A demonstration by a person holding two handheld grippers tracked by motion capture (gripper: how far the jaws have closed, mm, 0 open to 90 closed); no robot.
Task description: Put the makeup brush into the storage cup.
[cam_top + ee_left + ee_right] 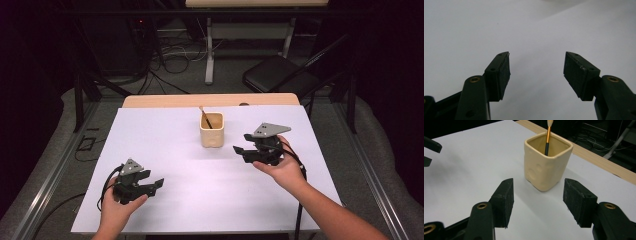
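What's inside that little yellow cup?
A thin brush stands in the cup, leaning against the back corner, with an orange and black handle and a pale tip poking above the rim. Its lower end and the cup's bottom are hidden by the walls.

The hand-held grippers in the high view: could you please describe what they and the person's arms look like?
Both are black. The left hand-held gripper and the right hand-held gripper each carry a grey three-cornered plate on top and trail a black cable. Their jaws end in flat, dark rectangular pads, with brass-coloured pivot fittings behind. The forearms are bare, with no sleeves visible.
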